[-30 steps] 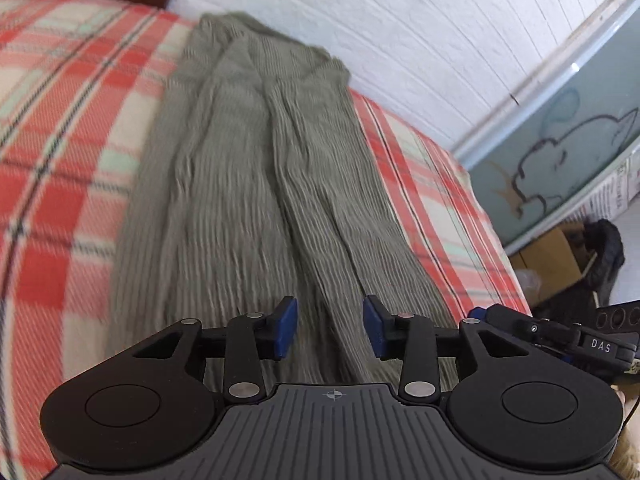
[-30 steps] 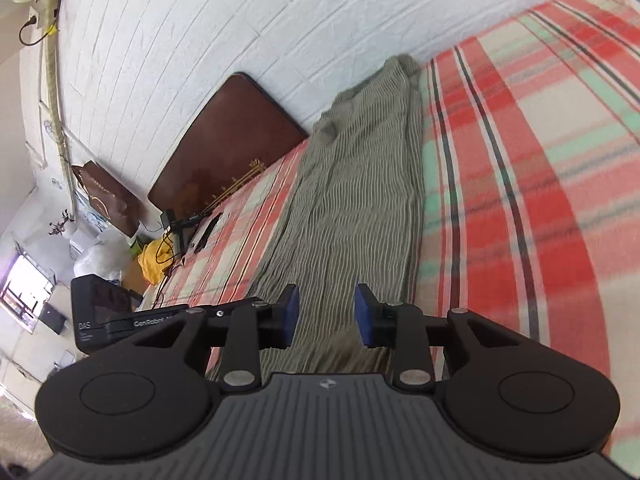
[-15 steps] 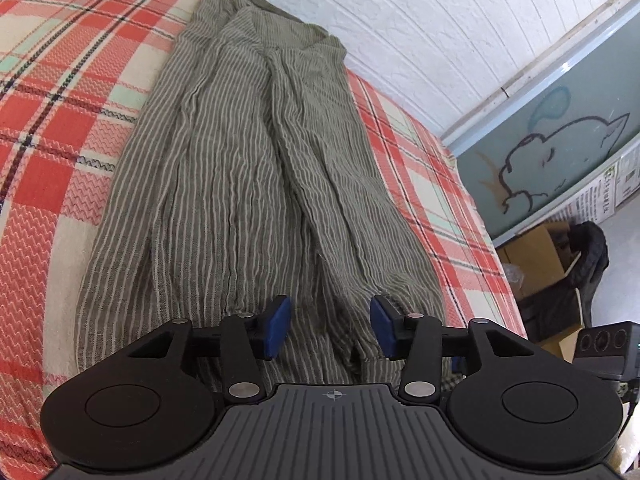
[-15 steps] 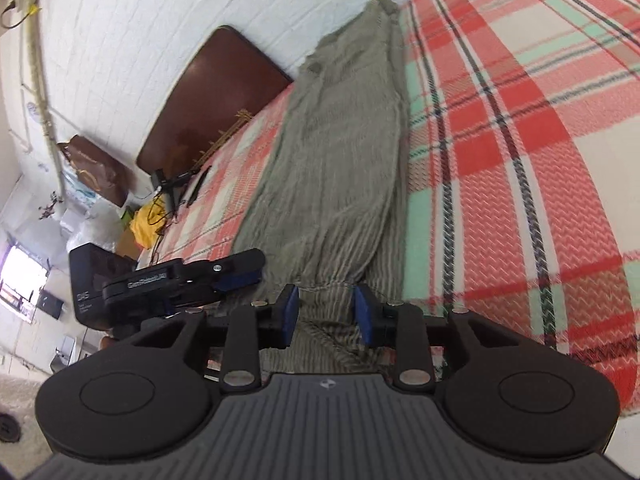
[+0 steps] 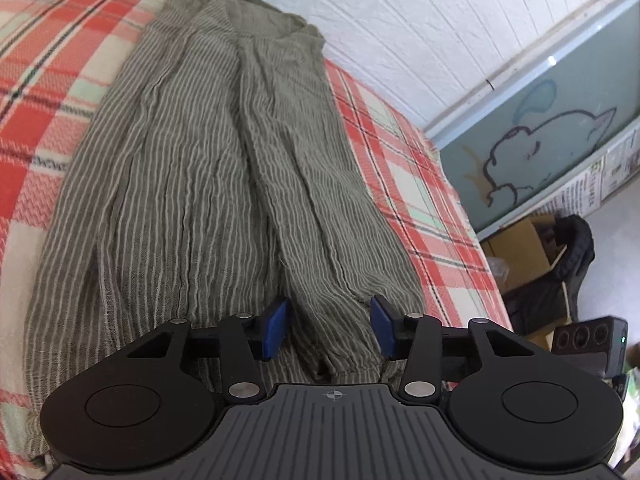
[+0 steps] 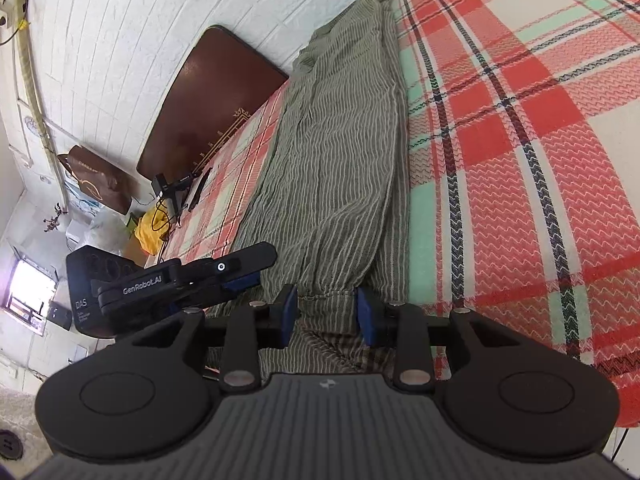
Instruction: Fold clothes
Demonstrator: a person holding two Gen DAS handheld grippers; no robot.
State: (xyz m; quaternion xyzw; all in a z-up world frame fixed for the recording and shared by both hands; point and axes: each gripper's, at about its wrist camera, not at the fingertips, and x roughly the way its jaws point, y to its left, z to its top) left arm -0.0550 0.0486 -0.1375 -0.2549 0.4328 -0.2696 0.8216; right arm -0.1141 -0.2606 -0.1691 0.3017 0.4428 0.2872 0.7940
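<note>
A grey-green striped garment (image 5: 208, 184) lies stretched lengthwise on the red plaid bed cover (image 5: 48, 80), its far end against the white wall. In the left wrist view my left gripper (image 5: 329, 328) sits low over the gathered near cuff (image 5: 352, 320). Its jaws are closing, with the cuff between the blue pads but not clamped. In the right wrist view the same garment (image 6: 340, 168) runs away from me. There my right gripper (image 6: 327, 314) straddles a gathered cuff (image 6: 326, 292), jaws part open, pads beside the cloth. The left gripper (image 6: 244, 280) shows just to its left.
A dark wooden headboard (image 6: 208, 96) leans on the white brick wall beyond the bed. Cables and a black device (image 6: 172, 188) lie on the bed's far-left edge, by yellow cloth (image 6: 150, 228). A cardboard box (image 5: 524, 248) and dark bag (image 5: 576, 248) stand on the floor.
Both grippers have come in low to the garment's near end, and the cuffs now lie between their pads. The left jaws widened, then narrowed a little.
</note>
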